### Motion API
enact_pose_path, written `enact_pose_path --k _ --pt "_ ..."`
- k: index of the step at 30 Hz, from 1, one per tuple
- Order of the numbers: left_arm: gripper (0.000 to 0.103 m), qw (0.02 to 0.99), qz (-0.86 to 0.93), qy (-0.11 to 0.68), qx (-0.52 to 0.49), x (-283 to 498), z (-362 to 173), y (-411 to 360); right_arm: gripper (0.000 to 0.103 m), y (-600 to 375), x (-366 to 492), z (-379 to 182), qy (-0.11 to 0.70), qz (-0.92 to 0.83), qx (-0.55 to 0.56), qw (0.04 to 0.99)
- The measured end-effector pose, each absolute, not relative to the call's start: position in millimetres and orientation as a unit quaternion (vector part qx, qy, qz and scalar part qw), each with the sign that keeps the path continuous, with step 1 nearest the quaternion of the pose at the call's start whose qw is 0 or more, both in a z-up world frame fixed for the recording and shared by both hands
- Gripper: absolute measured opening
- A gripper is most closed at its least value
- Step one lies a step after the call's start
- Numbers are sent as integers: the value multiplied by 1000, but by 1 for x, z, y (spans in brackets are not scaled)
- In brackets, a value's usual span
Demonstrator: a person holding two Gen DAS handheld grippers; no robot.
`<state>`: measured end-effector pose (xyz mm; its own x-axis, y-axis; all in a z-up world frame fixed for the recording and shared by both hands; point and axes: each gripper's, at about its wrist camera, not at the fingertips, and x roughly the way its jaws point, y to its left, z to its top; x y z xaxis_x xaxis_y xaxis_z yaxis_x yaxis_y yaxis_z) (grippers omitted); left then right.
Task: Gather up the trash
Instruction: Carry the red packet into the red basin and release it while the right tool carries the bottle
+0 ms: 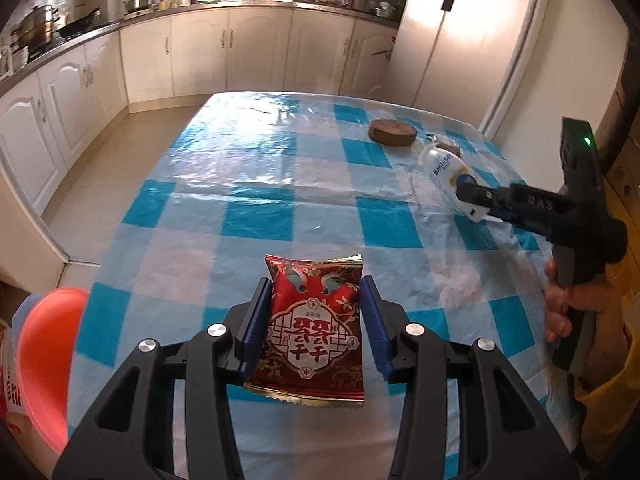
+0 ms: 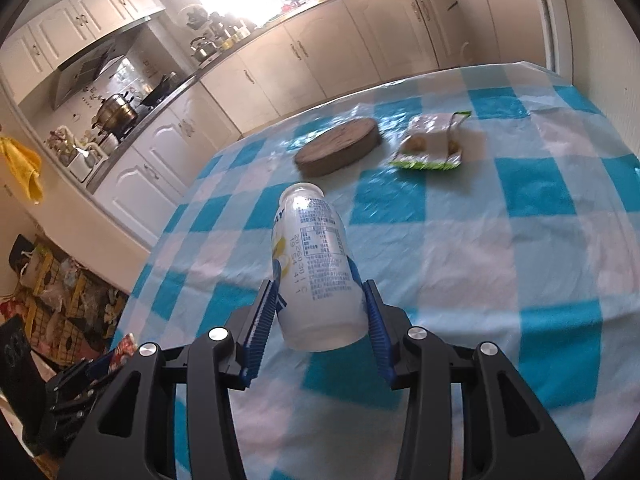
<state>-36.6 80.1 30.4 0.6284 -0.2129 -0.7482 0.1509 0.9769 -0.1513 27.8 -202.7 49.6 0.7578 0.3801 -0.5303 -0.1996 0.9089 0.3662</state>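
Step in hand: both pieces of trash are picked up and off the table, so I judge this to be the carry stage, pickup done and drop-off not yet made.
Left tongs: the left gripper [image 1: 314,316] is clamped on the red snack packet [image 1: 316,330], blue pads pressing its two side edges, packet hanging clear above the checked tablecloth [image 1: 248,184].
Right tongs: the right gripper [image 2: 320,304] is squeezed on the clear plastic bottle [image 2: 316,268], held low on its body, neck pointing away toward the far side of the table.
Where the trash is: packet at the near edge of the table in the left view; bottle over the near middle of the table in the right view, and also visible from the left camera at the far right, nose out.
Still on the table: a green-and-white wrapper [image 2: 432,144] lies far right, just beside a round wooden board [image 2: 340,146] to its left. The board looks like kitchenware, not trash.
Likely bin: an orange basin [image 1: 44,360] sits off the near left edge of the table; whether it is the trash container I cannot tell.
Next move calls for: carrying both loads level to the container, then letting go above it, one at a time so nothing bounces out.
Count: two grippers, one packet, one bottle, one loose wrapper, one board, one basin.
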Motion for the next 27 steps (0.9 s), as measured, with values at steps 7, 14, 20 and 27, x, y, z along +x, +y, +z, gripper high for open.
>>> enact_pose_path --k 7,14,20,27 --pt "46 907 -65 412 -59 -50 34 113 46 -177 2 51 311 175 132 925" --pt "46 911 -12 404 -77 -63 39 155 46 -139 -18 53 316 205 111 920" --pt "46 916 31 392 -81 -76 45 189 46 -94 -26 55 325 243 81 910" --pt "46 915 84 386 -80 -94 46 230 46 -28 -38 62 329 296 34 896"
